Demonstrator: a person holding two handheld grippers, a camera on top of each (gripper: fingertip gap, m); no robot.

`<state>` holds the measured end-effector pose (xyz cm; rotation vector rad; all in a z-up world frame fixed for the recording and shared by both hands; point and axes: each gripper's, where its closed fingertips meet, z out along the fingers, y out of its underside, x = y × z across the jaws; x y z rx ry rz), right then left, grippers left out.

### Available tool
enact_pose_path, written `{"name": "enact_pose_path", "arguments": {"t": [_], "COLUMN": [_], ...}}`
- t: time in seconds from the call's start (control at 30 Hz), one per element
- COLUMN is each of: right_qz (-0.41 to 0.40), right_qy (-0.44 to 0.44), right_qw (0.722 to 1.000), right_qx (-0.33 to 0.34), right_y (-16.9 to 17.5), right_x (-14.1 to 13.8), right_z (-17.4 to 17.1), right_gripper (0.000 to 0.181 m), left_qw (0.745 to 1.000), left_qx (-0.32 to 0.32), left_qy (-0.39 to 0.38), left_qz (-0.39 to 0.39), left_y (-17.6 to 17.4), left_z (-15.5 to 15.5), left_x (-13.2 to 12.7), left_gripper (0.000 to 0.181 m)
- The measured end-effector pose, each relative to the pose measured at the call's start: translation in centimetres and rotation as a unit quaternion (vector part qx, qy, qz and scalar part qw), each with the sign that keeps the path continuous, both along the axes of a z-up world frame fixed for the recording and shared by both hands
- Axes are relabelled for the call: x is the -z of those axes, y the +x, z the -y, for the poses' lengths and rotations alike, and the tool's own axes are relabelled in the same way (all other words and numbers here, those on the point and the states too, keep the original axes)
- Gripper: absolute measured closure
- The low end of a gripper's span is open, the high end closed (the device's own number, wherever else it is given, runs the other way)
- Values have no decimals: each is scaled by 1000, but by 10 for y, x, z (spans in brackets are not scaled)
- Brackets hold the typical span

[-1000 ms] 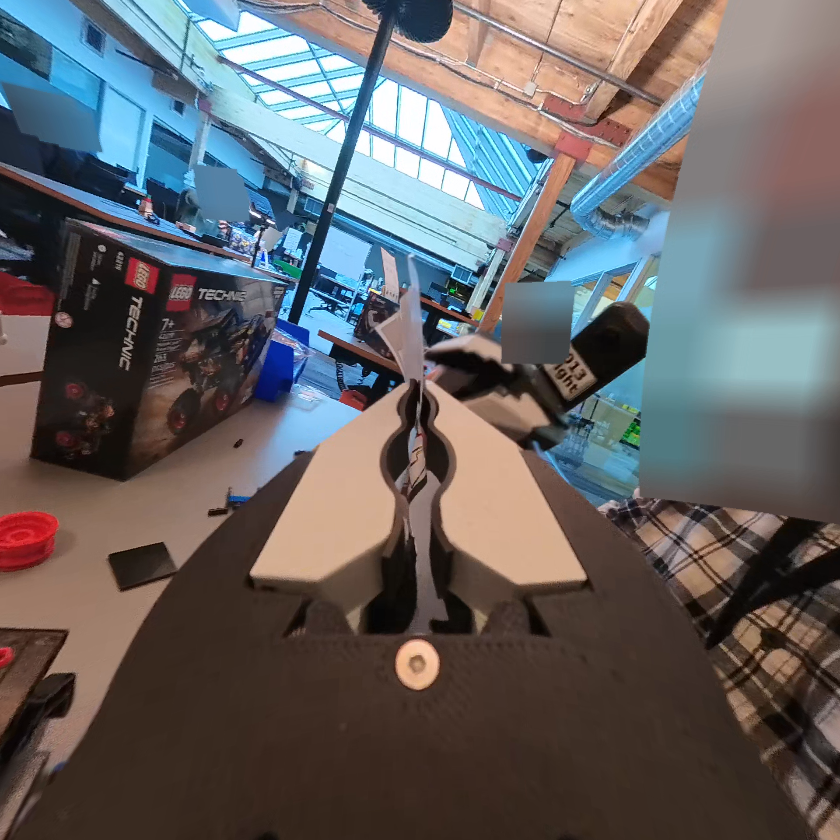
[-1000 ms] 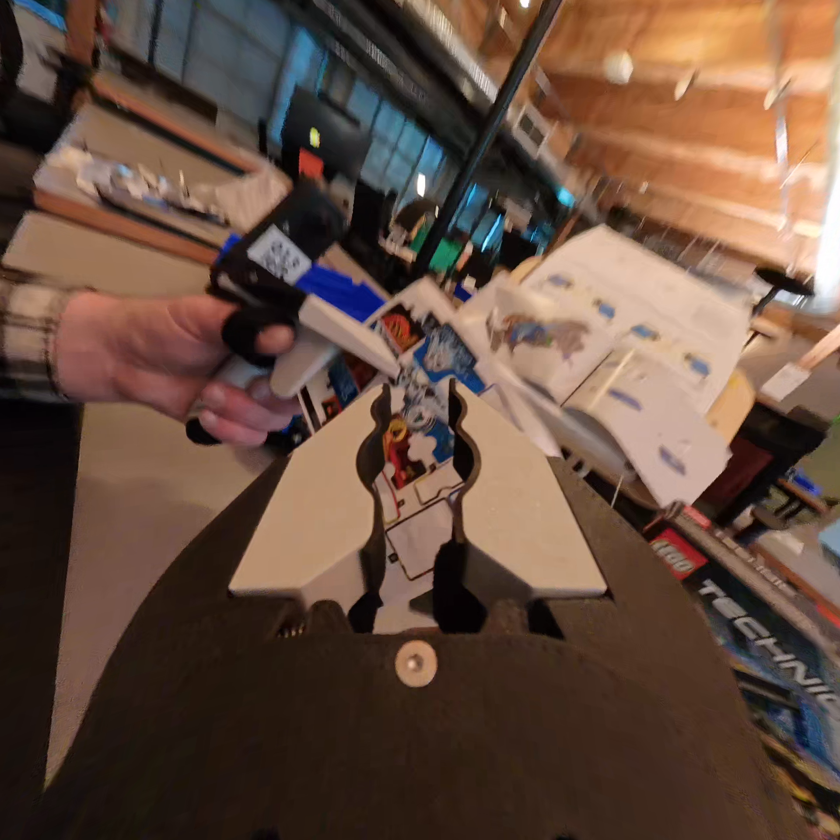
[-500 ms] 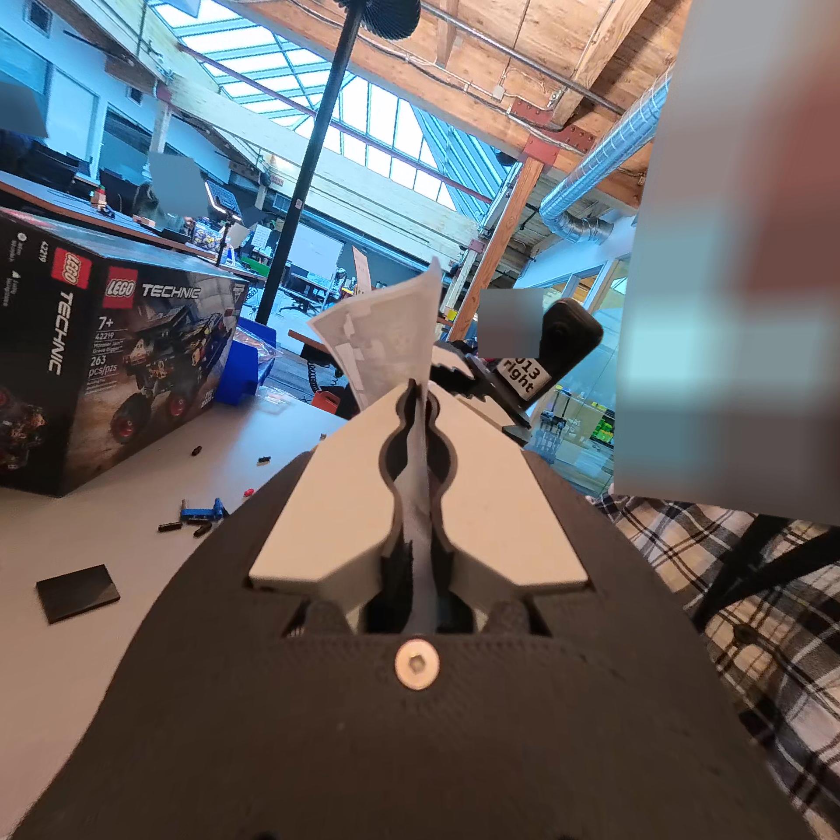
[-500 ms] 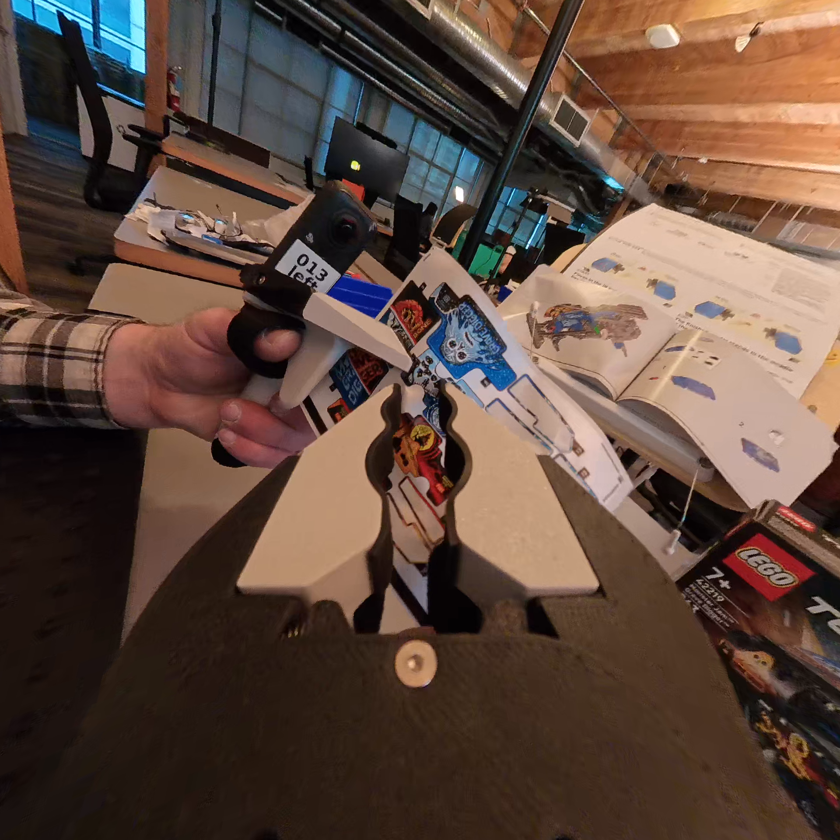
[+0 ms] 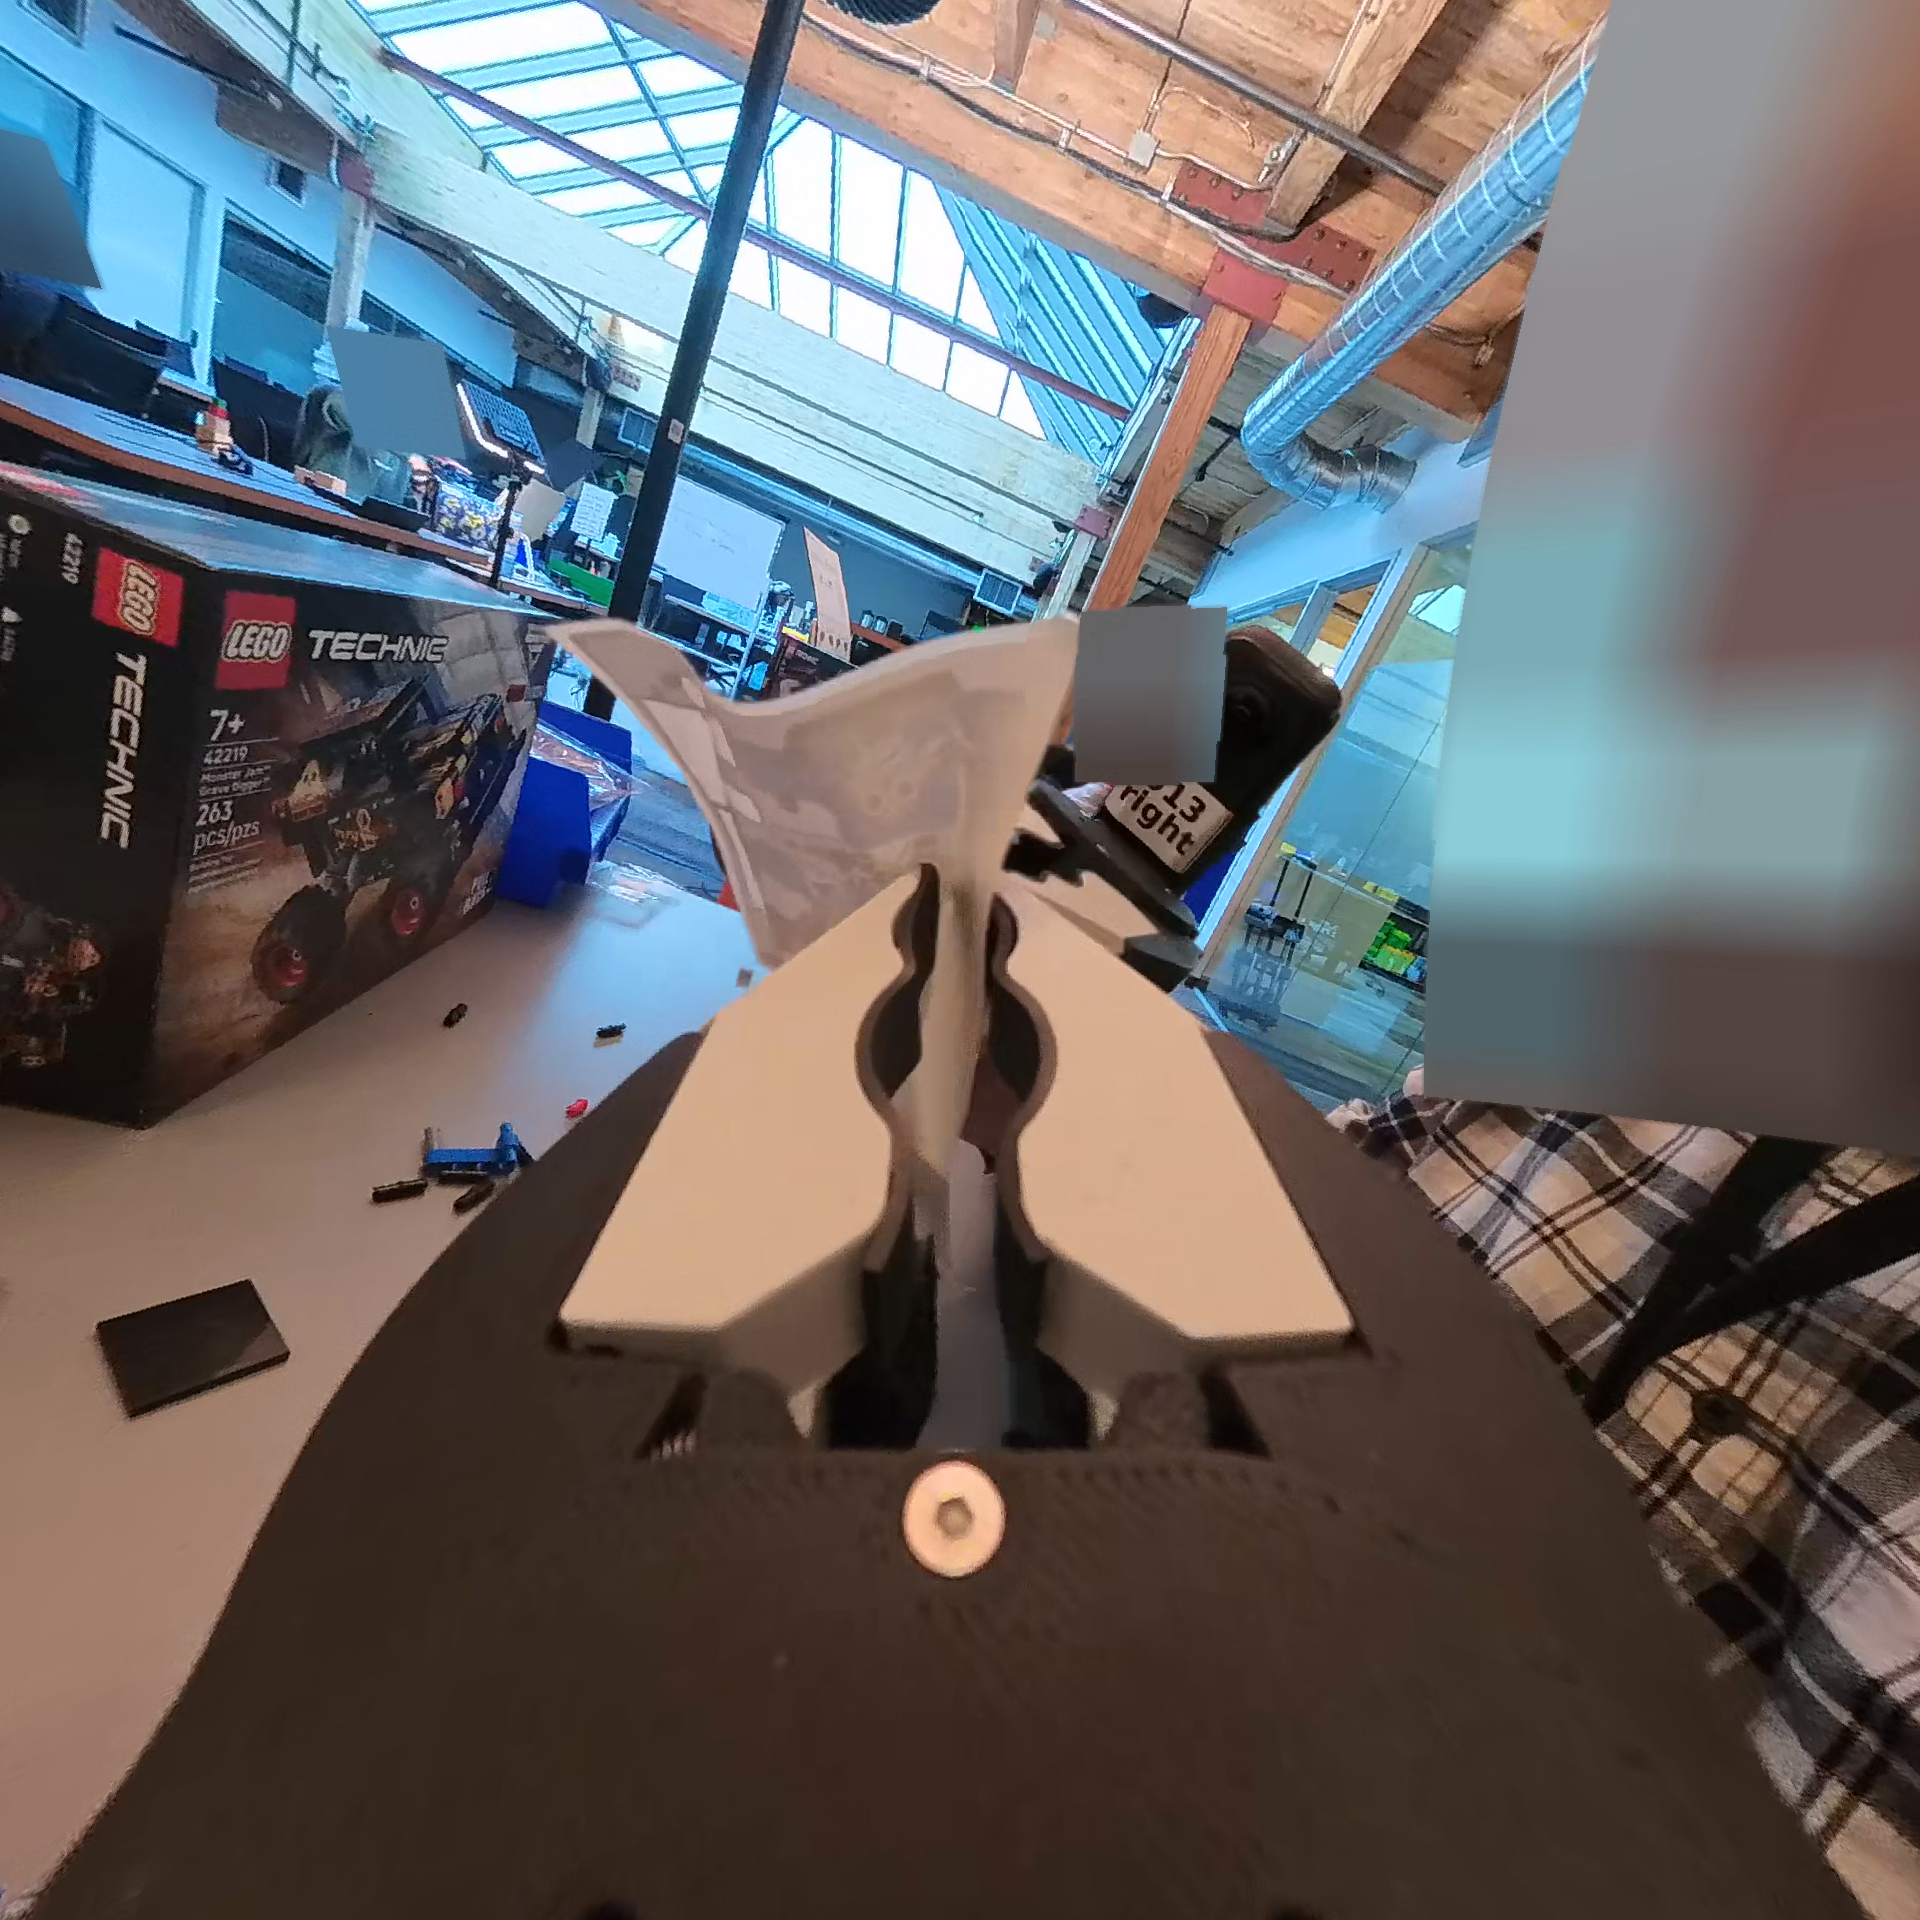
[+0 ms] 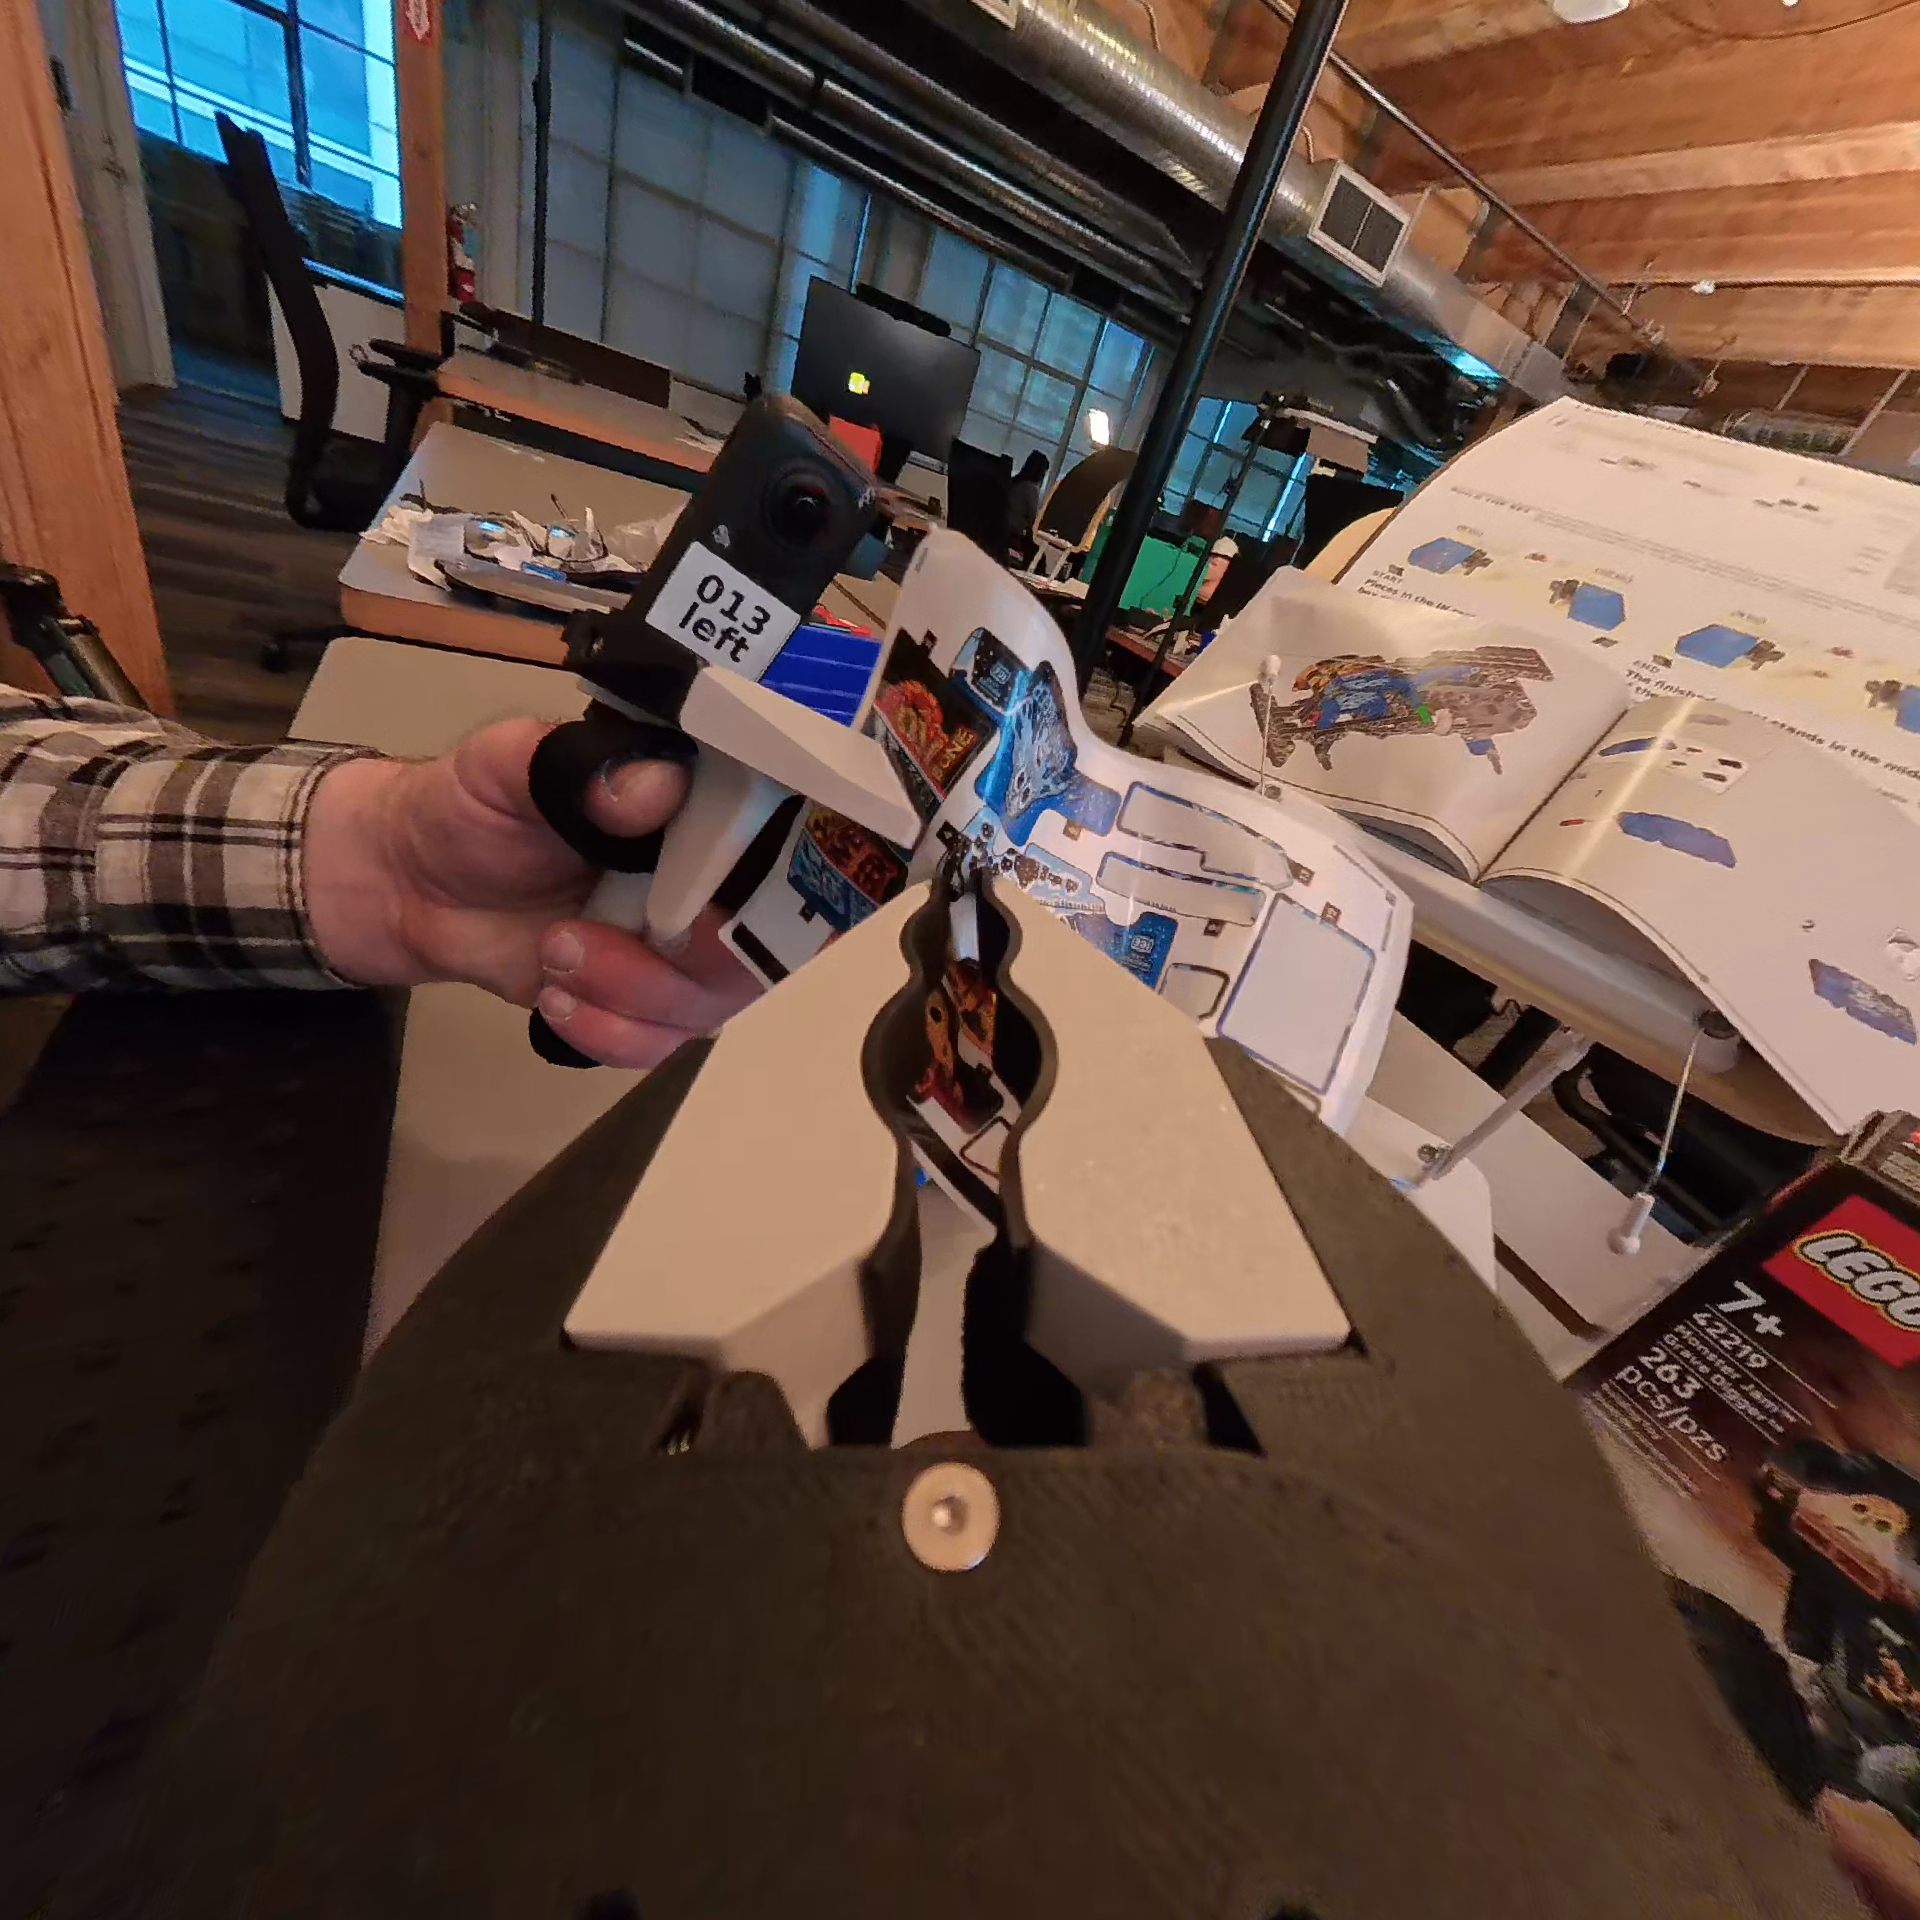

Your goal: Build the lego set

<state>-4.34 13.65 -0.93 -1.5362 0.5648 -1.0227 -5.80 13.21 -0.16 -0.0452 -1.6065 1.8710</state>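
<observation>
Bright skylight (image 5: 665, 114) daylight, dimmer warm right view, edges perhaps slightly warped.

The tabletop (image 5: 582, 966) has a bare strip between the tall set box (image 5: 239, 810) on the left and the left hand-held gripper (image 5: 961, 883). Small loose pieces (image 5: 457, 1169) and a flat black tile (image 5: 192, 1345) lie scattered there. On the right side, the open instruction booklet (image 6: 1558, 790) and the curled sticker sheet (image 6: 1143, 831) stand in the way.
</observation>
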Motion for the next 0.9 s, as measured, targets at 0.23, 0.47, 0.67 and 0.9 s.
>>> {"name": "enact_pose_path", "arguments": {"t": [0.23,0.47,0.67,0.9], "right_qz": [7,41,44,47], "right_qy": [18,-47,-50,-55], "right_qw": [1000,997,997,996], "right_qx": [-3,39,42,46], "right_y": [-2,-1,-2,-3], "right_x": [-5,-5,-6,-6], "right_z": [2,1,3,3], "right_gripper": [176,176,181,181], "left_qw": [1000,1000,1000,1000], "left_qx": [-3,-10,-6,-6], "left_qy": [-6,0,2,4], "left_qz": [-7,-16,-17,-18], "left_y": [3,5,4,4], "left_z": [-1,1,2,2], "left_x": [-1,1,2,2], "left_gripper": [181,181,181,181]}}
